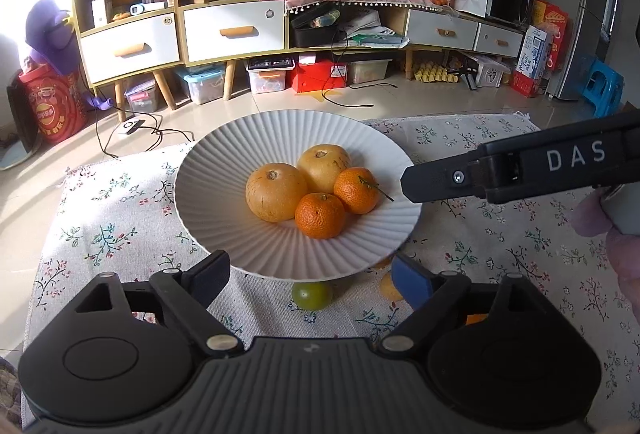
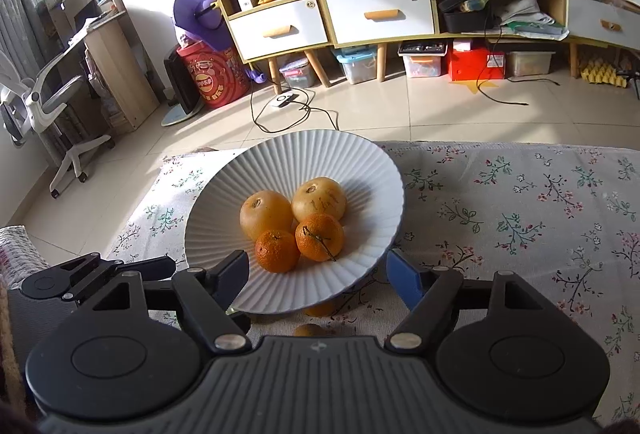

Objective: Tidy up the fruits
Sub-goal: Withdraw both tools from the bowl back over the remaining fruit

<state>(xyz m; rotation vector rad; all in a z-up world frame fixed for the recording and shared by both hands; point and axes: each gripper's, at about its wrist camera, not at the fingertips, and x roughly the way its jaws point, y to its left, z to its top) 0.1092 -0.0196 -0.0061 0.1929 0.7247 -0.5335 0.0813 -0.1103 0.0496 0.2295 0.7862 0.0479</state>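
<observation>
A white ribbed bowl stands on the floral cloth and holds two yellow-brown round fruits and two small oranges. It also shows in the right wrist view with the same fruits. My left gripper is open and empty at the bowl's near rim. A green fruit lies on the cloth between its fingers, partly under the rim, and an orange fruit lies beside the right finger. My right gripper is open and empty over the near rim; it shows from the side in the left wrist view. Loose orange fruits lie under the rim.
The floral cloth covers a low table. Beyond its far edge is tiled floor with cables, storage boxes and a shelf cabinet. An office chair stands at the far left.
</observation>
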